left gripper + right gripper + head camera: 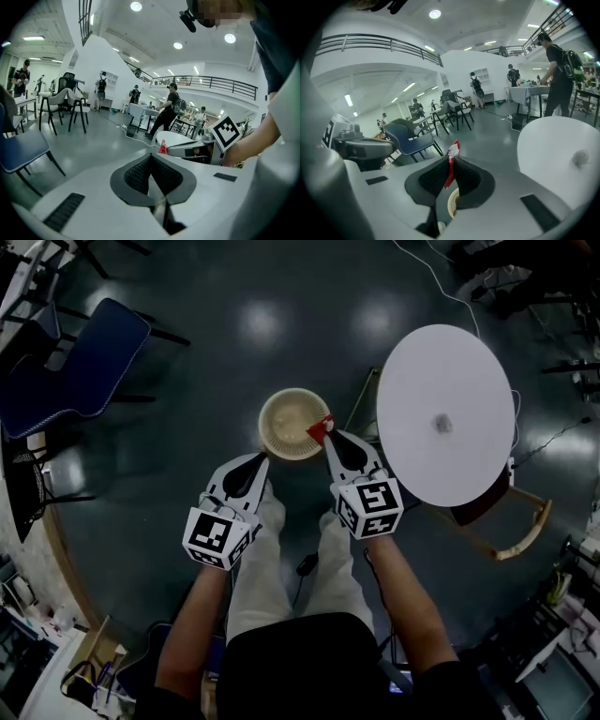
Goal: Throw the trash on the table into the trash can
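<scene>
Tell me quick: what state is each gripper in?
Left gripper: closed, empty.
Right gripper: closed on a red wrapper.

Round white table (441, 371): one small grey crumpled scrap (442, 424) near its centre. Dark glossy floor (234, 343) carries the table, beige trash can (281, 418) just beside it, blue chair (80, 371) well apart, white cable (441, 282) behind the table.
</scene>
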{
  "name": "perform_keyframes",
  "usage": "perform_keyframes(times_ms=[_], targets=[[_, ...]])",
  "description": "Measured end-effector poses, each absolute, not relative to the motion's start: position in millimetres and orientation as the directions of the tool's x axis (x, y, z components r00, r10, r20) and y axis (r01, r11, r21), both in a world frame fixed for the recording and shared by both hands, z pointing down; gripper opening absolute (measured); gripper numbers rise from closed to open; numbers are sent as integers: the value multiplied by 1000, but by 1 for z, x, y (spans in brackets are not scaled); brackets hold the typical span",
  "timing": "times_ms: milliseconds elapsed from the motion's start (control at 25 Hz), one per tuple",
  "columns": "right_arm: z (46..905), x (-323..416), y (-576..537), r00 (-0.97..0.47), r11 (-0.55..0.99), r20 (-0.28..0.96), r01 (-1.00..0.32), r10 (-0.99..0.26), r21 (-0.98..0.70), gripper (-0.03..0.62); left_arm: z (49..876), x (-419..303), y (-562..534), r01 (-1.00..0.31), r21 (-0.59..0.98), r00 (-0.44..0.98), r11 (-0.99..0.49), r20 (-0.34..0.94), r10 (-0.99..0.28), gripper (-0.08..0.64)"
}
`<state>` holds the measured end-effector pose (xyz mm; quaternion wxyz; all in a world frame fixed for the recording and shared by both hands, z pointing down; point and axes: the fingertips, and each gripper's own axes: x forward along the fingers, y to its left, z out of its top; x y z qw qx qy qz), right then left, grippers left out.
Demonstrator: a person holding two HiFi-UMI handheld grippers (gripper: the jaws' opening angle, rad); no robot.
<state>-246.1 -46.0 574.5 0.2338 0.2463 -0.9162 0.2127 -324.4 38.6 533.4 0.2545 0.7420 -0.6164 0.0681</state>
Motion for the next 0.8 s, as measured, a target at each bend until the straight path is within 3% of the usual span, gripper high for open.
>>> perform_keyframes(times_ms=[440,800], targets=[[691,-252,-16,-721,762,626,-574,-297,-300,44,637,-347,70,-941,339,168,6,481,-861,15],[766,-264,-19,-698,749,659,-588,-279,-306,44,703,-326,70,-923,384,236,-31,500,-833,15]])
